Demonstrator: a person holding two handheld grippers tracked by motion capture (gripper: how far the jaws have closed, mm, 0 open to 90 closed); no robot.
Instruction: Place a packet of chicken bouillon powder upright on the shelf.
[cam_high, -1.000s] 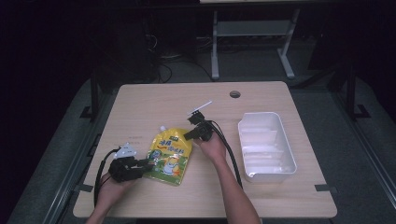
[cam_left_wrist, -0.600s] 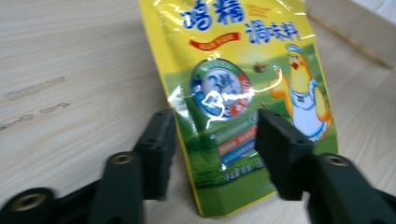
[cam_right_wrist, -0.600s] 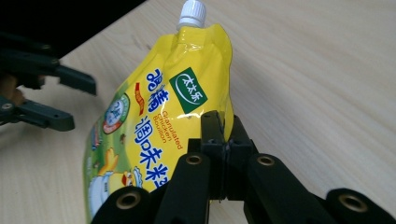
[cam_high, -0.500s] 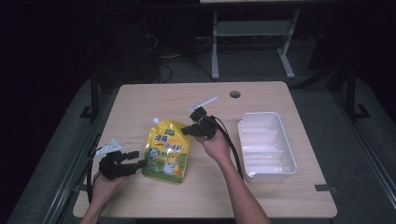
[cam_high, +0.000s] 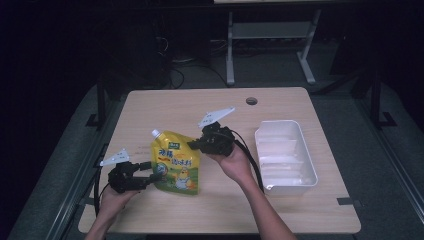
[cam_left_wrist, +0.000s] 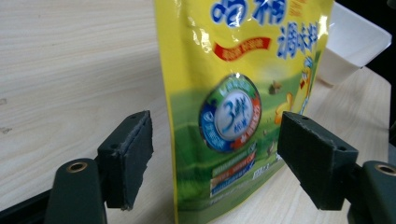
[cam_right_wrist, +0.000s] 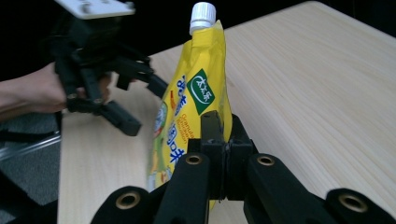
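Left gripper (cam_high: 152, 176): near the person, at the pouch's lower left corner; its jaws have just been opening and now stand spread, with the pouch between the pads (cam_left_wrist: 126, 158) but not pressed by them.
Right gripper (cam_high: 192, 145): at the pouch's right edge, jaws pressed together and pinching that thin sealed edge; in the right gripper view the pinch sits about halfway up the side.
Pouch (cam_high: 175, 162): yellow spouted bag with a white cap (cam_right_wrist: 202, 11), standing or lifted on the wooden table (cam_high: 300, 100), cap end away from the person. I cannot tell if its bottom touches the wood.
Tray (cam_high: 310, 170): white, to the right of the pouch and well apart from it, beyond the right hand (cam_high: 235, 162).
Risk, slipping: only one narrow pinch on the glossy film holds the pouch now, so I judge the weight of the content can pull the edge out of the jaws.
Risk, swinging: held at one side only, the pouch can rotate around the pinch and hit the spread left pads.
Risk, catching: if the left gripper does not retreat first, a pad may hook the lower corner during a move toward the tray.
Risk, landing: a tilted pouch may strike the tray rim (cam_high: 257, 137) and fall on the table.
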